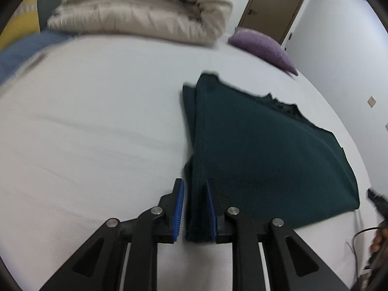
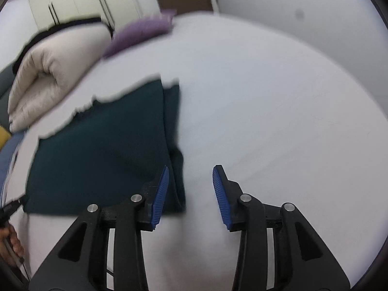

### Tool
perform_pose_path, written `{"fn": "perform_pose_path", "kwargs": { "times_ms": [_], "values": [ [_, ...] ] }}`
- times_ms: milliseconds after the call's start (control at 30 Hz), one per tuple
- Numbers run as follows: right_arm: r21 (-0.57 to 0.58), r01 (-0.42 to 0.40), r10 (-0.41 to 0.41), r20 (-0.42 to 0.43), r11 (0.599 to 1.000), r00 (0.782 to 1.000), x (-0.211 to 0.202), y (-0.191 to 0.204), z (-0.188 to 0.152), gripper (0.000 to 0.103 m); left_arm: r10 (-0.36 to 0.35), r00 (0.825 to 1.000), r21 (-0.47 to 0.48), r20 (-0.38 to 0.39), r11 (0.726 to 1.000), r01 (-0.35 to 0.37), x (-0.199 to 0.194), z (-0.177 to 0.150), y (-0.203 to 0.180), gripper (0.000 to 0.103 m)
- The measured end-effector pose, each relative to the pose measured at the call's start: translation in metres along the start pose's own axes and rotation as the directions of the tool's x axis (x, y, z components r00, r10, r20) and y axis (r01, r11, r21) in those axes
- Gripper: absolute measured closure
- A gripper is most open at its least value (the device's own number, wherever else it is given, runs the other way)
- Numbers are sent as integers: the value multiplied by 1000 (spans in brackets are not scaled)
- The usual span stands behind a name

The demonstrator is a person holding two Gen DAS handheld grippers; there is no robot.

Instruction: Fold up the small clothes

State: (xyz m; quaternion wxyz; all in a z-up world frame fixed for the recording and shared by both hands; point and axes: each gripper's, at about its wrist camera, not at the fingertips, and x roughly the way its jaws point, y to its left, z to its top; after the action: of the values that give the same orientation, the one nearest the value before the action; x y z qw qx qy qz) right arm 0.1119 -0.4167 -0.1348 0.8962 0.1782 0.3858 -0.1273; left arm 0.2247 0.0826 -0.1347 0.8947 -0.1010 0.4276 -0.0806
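A dark green garment [image 1: 266, 145] lies folded on the white bed sheet [image 1: 97, 121]. My left gripper [image 1: 194, 184] is at its near left corner, with a thick fold of the cloth pinched between the blue pads [image 1: 210, 208]. In the right wrist view the same garment [image 2: 97, 150] spreads to the left. My right gripper [image 2: 191, 169] stands open at its near right corner. The cloth's edge lies just inside the left pad [image 2: 161, 194], and neither pad presses on it. Only bare sheet [image 2: 266, 121] shows under the rest of the gap.
A rolled cream duvet [image 1: 145, 7] lies at the far side of the bed, with a purple pillow [image 1: 262, 43] beside it. Blue fabric [image 1: 24, 48] lies at the left edge. A person's hand [image 2: 9, 242] shows at the frame edge. Walls and a door stand behind.
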Motion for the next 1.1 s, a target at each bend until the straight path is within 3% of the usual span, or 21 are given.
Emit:
{"fn": "perform_pose_path", "kwargs": {
  "times_ms": [100, 233, 367, 400, 500, 600, 633, 667, 700, 733, 767, 800, 867, 933, 1000, 1067, 1100],
  "values": [
    [-1, -167, 166, -19, 986, 986, 1, 29, 16, 66, -8, 999, 52, 32, 999, 7, 1, 10, -27, 83],
    [-48, -432, 427, -88, 901, 900, 36, 106, 31, 66, -12, 998, 129, 62, 992, 4, 26, 27, -78, 72],
    [7, -538, 529, -190, 843, 827, 101, 165, 41, 66, 83, 995, 169, 50, 982, -90, 68, 45, -97, 69],
    [20, -539, 531, -207, 842, 822, 117, 172, 43, 66, 99, 994, 168, 47, 980, -105, 73, 47, -95, 69],
    [49, -482, 478, -252, 875, 841, 167, 176, 50, 69, 151, 988, 169, 20, 974, -152, 92, 48, -78, 65],
    [167, -520, 545, -195, 838, 816, 191, 144, 63, 73, 108, 993, 153, 42, 982, -113, 93, 42, -63, 61],
    [204, -519, 551, -162, 830, 819, 192, 129, 69, 73, 99, 994, 148, 45, 983, -105, 93, 41, -60, 60],
    [229, -507, 541, -126, 831, 831, 193, 113, 75, 70, 92, 995, 141, 45, 985, -98, 94, 41, -59, 60],
    [254, -470, 504, -88, 845, 859, 195, 91, 81, 71, 86, 995, 135, 45, 987, -91, 94, 41, -57, 60],
    [282, -448, 482, -60, 848, 874, 197, 71, 85, 75, 82, 996, 134, 46, 987, -88, 95, 41, -57, 59],
    [333, -444, 480, -30, 832, 877, 200, 43, 88, 92, 79, 996, 134, 48, 987, -85, 95, 41, -56, 59],
    [367, -437, 476, -18, 821, 879, 202, 27, 89, 97, 74, 996, 134, 50, 988, -80, 95, 40, -55, 59],
    [412, -410, 436, 34, 814, 899, 195, -9, 96, 97, 65, 997, 127, 50, 989, -71, 95, 41, -54, 59],
    [441, -328, 330, 74, 836, 941, 179, -38, 103, 89, 67, 997, 118, 48, 990, -72, 90, 41, -55, 59],
    [467, -281, 276, 80, 838, 958, 163, -55, 101, 83, 77, 996, 110, 46, 991, -82, 77, 38, -61, 63],
    [431, -314, 306, 89, 846, 948, 142, -53, 96, 83, 15, 998, 130, 58, 991, -22, 54, 29, -78, 63],
    [399, -355, 348, 91, 846, 933, 130, -43, 90, 83, 2, 998, 145, 66, 989, -11, 48, 24, -85, 63]
  ]
}}
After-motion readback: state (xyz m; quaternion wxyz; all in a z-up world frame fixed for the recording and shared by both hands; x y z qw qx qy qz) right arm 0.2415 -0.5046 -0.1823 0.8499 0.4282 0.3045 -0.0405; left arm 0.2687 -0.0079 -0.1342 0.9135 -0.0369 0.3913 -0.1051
